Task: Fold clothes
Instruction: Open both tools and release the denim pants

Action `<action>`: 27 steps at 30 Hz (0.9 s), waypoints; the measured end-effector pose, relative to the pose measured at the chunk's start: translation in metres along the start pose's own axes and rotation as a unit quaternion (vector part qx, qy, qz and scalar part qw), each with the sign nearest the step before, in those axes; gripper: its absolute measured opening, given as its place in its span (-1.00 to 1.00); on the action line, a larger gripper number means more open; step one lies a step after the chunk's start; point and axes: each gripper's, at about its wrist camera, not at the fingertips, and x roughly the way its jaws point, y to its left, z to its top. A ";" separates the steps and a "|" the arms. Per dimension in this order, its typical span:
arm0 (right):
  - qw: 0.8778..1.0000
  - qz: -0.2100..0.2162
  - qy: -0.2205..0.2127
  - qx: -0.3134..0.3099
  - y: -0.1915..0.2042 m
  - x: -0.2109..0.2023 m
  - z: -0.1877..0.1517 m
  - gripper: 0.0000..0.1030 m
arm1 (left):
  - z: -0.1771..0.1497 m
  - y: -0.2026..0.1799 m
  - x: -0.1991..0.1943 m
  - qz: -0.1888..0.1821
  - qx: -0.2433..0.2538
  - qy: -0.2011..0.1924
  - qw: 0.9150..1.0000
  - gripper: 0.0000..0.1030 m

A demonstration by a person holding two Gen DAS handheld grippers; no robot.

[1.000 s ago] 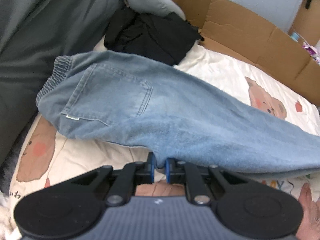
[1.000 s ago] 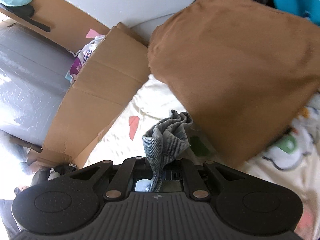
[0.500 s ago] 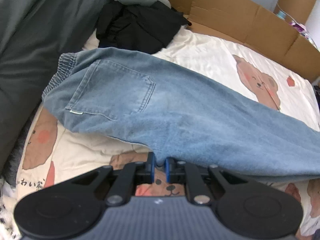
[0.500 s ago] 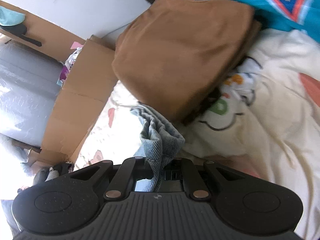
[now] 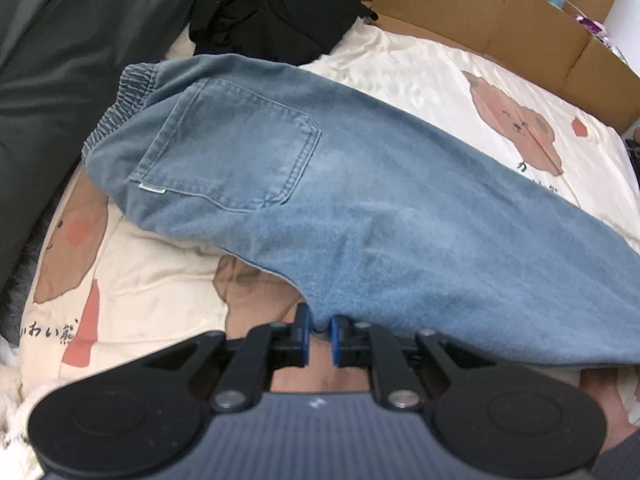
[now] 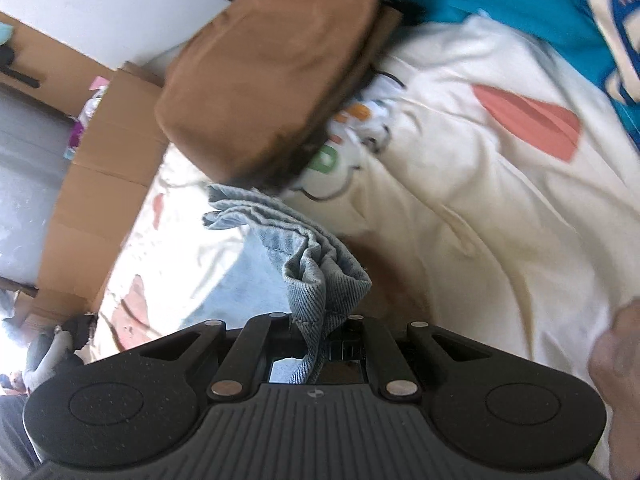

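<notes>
Since the earlier frame the right claw (image 6: pixel 320 332) has swung away from the brown folded garment (image 6: pixel 272 80), which now sits farther off. Both claws pinch the jeans (image 5: pixel 360 200): the left claw (image 5: pixel 319 338) grips their near edge, the right a bunched hem. The jeans stretch across the bear-print bed (image 5: pixel 440 64).

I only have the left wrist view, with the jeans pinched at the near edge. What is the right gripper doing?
Observer: The right gripper is shut on a bunched end of the jeans, jaws closed tight on the denim.
Operator: Anything close to that end?
Observer: A folded brown garment lies just beyond it, resting on a white printed piece on the cream bedspread.
Operator: Other clothes on that side?
Observer: Yes, a teal garment with white and orange markings lies at the far edge of the bedspread.
Operator: Is a hand visible there?
Observer: Part of a hand shows at the right edge of the right wrist view.
</notes>
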 end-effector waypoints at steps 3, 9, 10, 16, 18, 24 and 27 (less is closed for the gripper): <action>1.000 -0.009 0.004 0.001 -0.010 0.002 -0.006 -0.89 | 0.000 0.001 0.004 0.002 0.006 0.005 1.000 -0.80; 0.999 -0.037 0.017 0.009 -0.028 0.026 -0.012 -0.89 | -0.002 -0.003 0.015 0.010 0.017 0.017 1.000 -0.80; 0.999 -0.040 0.018 0.011 -0.029 0.030 -0.012 -0.89 | -0.002 -0.004 0.017 0.011 0.018 0.018 1.000 -0.80; 0.997 -0.057 0.033 0.042 -0.037 0.036 -0.011 -0.72 | -0.005 -0.002 0.026 0.012 0.008 0.035 0.999 -0.76; 0.996 -0.064 0.033 0.045 -0.036 0.032 -0.010 -0.50 | -0.001 -0.006 0.021 0.017 0.010 0.040 0.999 -0.71; 0.997 -0.079 -0.010 0.003 -0.017 0.001 0.003 -0.33 | 0.008 -0.004 -0.006 0.048 0.028 0.026 0.998 -0.68; 0.997 -0.069 -0.034 -0.023 -0.007 -0.011 0.013 -0.30 | 0.018 0.005 -0.017 0.055 0.025 0.011 0.998 -0.62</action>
